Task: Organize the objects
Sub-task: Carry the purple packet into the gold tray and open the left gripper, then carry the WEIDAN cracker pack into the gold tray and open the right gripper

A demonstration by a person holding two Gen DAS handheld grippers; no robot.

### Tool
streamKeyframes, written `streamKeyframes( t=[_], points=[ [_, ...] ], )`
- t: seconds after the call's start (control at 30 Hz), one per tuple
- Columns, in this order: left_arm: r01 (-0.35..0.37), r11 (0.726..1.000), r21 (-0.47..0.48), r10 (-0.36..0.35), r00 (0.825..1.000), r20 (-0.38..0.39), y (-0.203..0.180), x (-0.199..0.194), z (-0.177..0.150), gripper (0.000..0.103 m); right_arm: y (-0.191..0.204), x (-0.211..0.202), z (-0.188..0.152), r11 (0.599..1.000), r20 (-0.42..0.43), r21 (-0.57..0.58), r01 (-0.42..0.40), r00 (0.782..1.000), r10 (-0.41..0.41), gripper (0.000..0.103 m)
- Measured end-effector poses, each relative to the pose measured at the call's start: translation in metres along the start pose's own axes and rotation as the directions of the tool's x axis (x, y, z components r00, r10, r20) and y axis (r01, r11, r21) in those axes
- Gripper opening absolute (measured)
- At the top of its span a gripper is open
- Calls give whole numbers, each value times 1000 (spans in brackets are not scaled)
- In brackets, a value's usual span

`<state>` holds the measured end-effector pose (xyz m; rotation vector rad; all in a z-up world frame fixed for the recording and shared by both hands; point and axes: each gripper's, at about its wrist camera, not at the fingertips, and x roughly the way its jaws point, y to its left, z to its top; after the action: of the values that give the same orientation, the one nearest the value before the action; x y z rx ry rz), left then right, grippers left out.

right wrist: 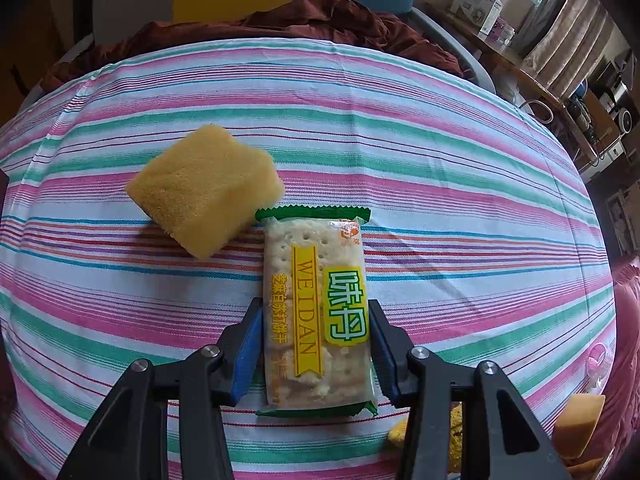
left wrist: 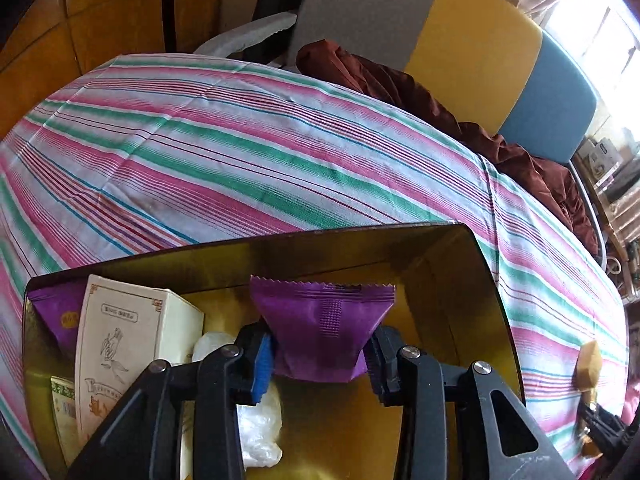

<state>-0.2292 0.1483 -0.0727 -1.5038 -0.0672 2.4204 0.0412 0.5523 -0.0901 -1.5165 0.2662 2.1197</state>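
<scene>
Two snack packets are in hand at once, one per gripper. The purple packet (left wrist: 325,330) is pinched low on its body by the left gripper (left wrist: 320,360), its serrated top edge upward, and hangs over the open gold box (left wrist: 480,280); the jaws are closed narrowly on the wrapper, which bulges between the blue pads. Holding it over the box's bare right half suggests it is about to be set down there, clear of what fills the left half. In that left half a cream carton (left wrist: 120,344) leans upright, with a second purple packet (left wrist: 60,312) behind it toward the box's far-left corner and a clear plastic bag (left wrist: 256,428) beside it, nearer the gripper.

The cracker packet (right wrist: 316,308) lies flat and lengthwise on the striped cloth (right wrist: 480,220), outside the box. The right gripper (right wrist: 316,344) straddles its near half, pads against or just beside its long edges; whether they already press cannot be told, though the grip looks made or nearly so. Taking it across its narrow width suits a stiff, brittle stack.

A yellow sponge (right wrist: 204,188) rests on the cloth just beyond the cracker packet's far-left corner, close enough to touch or nearly so. Beyond the cloth's far edge lies a crumpled maroon fabric (right wrist: 320,16).
</scene>
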Motion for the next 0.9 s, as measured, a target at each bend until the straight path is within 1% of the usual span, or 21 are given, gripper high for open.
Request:
streamKeyframes(
  t=[0.03, 0.07, 0.1, 0.17, 0.3, 0.37, 0.47, 0.53, 0.7, 0.9],
  points=[
    [1, 1000, 5, -1, 1000, 6, 1, -3, -2, 42, -1, 0, 0, 1000, 0, 0, 0, 1000, 0, 49],
    [4, 1000, 10, -4, 1000, 17, 1, -7, -4, 49, -1, 0, 0, 1000, 0, -1, 0, 1000, 0, 49],
    [9, 1000, 11, -10, 999, 31, 2, -11, -5, 58, 0, 0, 0, 1000, 1, -1, 1, 1000, -1, 49],
    [22, 1000, 16, -23, 998, 63, 3, -18, -6, 65, -1, 0, 1, 1000, 2, -2, 2, 1000, -2, 49],
    [15, 999, 42, -20, 993, 113, 3, -35, -2, 65, 2, -2, 1, 1000, 3, 0, 4, 1000, -4, 49],
    [5, 998, 66, -15, 987, 158, -1, -49, -6, 64, 0, -1, 1, 1000, 3, 0, 4, 1000, -4, 49],
    [-28, 993, 112, 2, 974, 226, -6, -74, -22, 64, 0, 0, 1, 1000, 4, 0, 5, 1000, -5, 49],
    [-37, 991, 129, 4, 967, 253, -8, -87, -36, 65, -1, 0, 1, 1000, 4, -1, 7, 1000, -7, 49],
    [-40, 986, 164, -8, 958, 287, -9, -109, -72, 65, 1, -1, 2, 1000, 7, -7, 17, 1000, -17, 49],
    [-54, 982, 181, -2, 954, 299, -7, -120, -100, 65, 3, -3, 0, 1000, 10, -9, 25, 1000, -25, 49]
  ],
)
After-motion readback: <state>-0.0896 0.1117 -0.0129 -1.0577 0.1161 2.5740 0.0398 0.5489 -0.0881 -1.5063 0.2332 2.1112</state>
